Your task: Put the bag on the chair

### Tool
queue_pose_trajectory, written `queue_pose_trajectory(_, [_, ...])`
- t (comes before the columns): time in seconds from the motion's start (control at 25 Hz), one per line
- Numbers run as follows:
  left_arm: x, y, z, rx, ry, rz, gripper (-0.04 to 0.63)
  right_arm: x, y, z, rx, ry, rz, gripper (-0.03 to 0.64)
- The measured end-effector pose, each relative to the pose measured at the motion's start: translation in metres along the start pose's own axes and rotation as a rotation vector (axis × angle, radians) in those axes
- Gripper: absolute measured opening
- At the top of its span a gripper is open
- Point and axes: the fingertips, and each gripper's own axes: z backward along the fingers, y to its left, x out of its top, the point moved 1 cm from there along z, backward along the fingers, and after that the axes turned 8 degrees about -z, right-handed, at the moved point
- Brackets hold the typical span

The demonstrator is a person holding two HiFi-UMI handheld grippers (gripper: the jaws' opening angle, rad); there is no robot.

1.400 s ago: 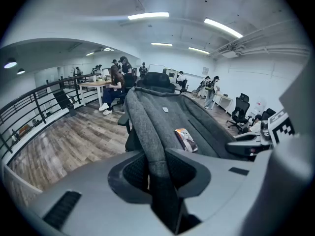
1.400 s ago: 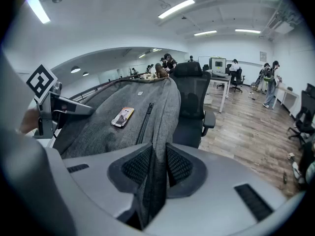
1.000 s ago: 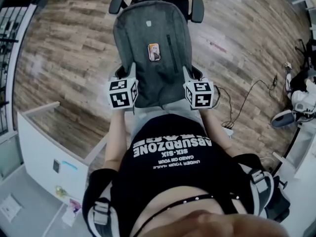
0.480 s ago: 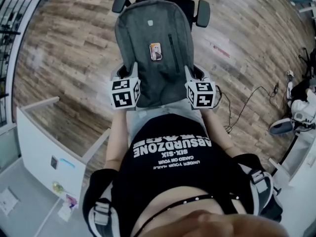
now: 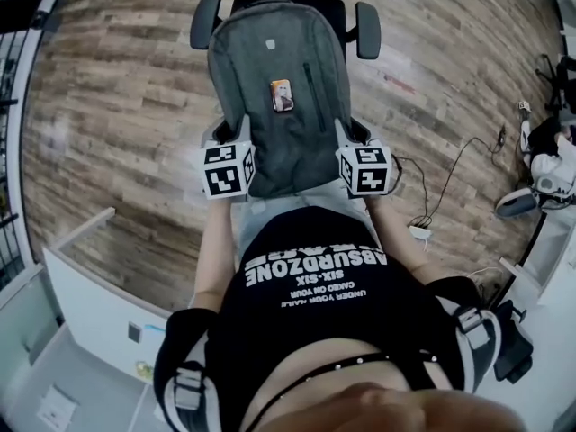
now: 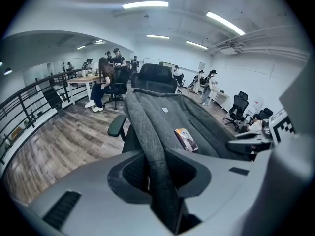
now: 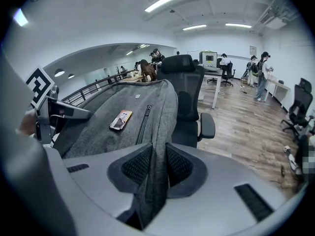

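Floor: brown wood-plank floor [image 5: 117, 106], fills most of head view.
Counter: white counter [image 5: 81, 304] at lower left, well apart from chair.
Chair: black office chair w/ padded armrests [image 5: 367, 30], top centre, facing the person; its back also shows in left gripper view [image 6: 156, 77] and right gripper view [image 7: 184, 82].
Bag: grey fabric backpack [image 5: 261, 142], front side up, held off the floor betw. both grippers. It slopes up and away from the person, top end over the chair betw. the armrests. Can't tell if it touches the chair.
Person: black printed T-shirt [image 5: 315, 313], both forearms reaching fwd to the bag's near end.
L gripper: left gripper [image 5: 236, 138] at bag's left edge near its bottom; jaws closed on a fold of the grey fabric, pads pressing it [image 6: 155, 168].
R gripper: right gripper [image 5: 346, 135] at bag's right edge, level w/ the other; jaws likewise clamped on bag fabric [image 7: 153, 168].
Cable: thin black cable [image 5: 450, 178] on floor at right, running to a white power strip [image 5: 418, 232].
Tag: small rectangular picture tag [image 5: 282, 95] on bag's front, beside the zip.
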Motion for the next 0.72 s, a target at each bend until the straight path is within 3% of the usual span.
queue_pose_trajectory(0.32, [0.048,0.071,-0.049,-0.074,0.005,-0.047,0.097,0.050,0.030,-0.061,-0.071,-0.004,-0.056,0.084])
queue_pose_trajectory(0.72, [0.086,0.097,-0.092,-0.157,0.006,-0.124,0.098,0.072,0.029,-0.095,-0.130,-0.030,-0.127,0.084])
